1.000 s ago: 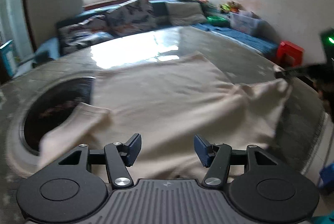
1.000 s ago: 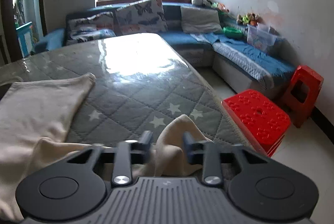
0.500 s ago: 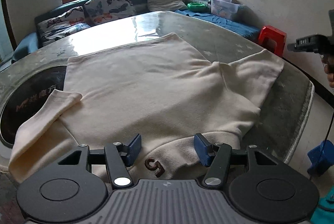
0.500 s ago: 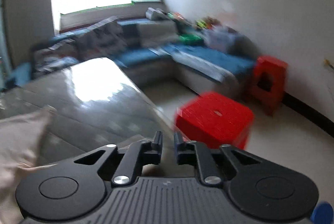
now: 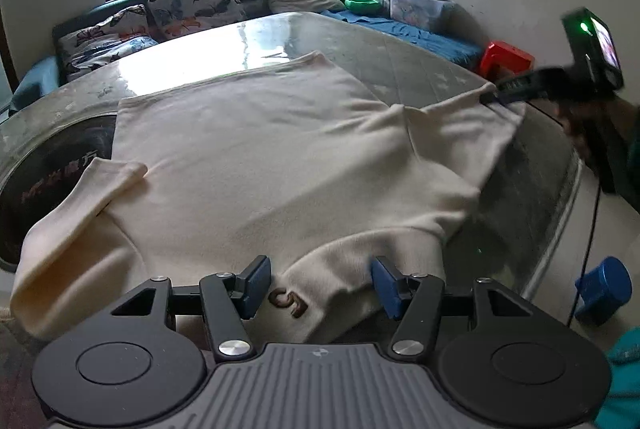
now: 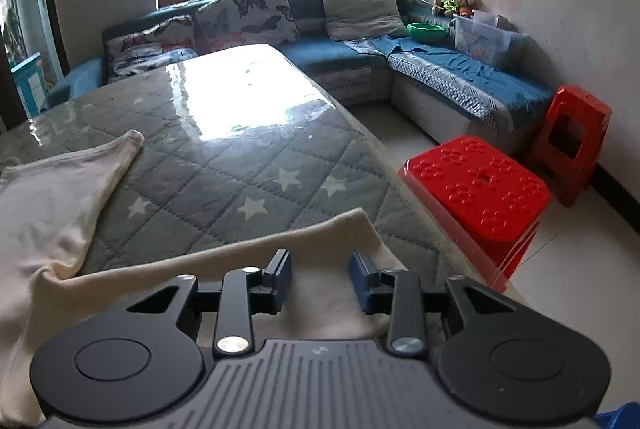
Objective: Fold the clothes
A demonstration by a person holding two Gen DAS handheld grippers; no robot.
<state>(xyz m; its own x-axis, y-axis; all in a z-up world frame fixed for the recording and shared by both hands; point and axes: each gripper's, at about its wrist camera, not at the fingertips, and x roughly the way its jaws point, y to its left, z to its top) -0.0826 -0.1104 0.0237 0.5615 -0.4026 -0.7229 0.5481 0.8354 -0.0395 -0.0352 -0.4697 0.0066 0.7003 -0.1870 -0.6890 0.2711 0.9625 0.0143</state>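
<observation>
One cream sweatshirt (image 5: 256, 149) lies spread on the quilted surface (image 6: 248, 165), two tools released over it: left tool (image 5: 318, 285) above the collar, right tool (image 6: 320, 279) above one sleeve (image 6: 224, 269).

Grey star-quilted table (image 6: 248, 165) under glossy clear cover; cream sweatshirt (image 5: 260, 157) spread flat on it
</observation>
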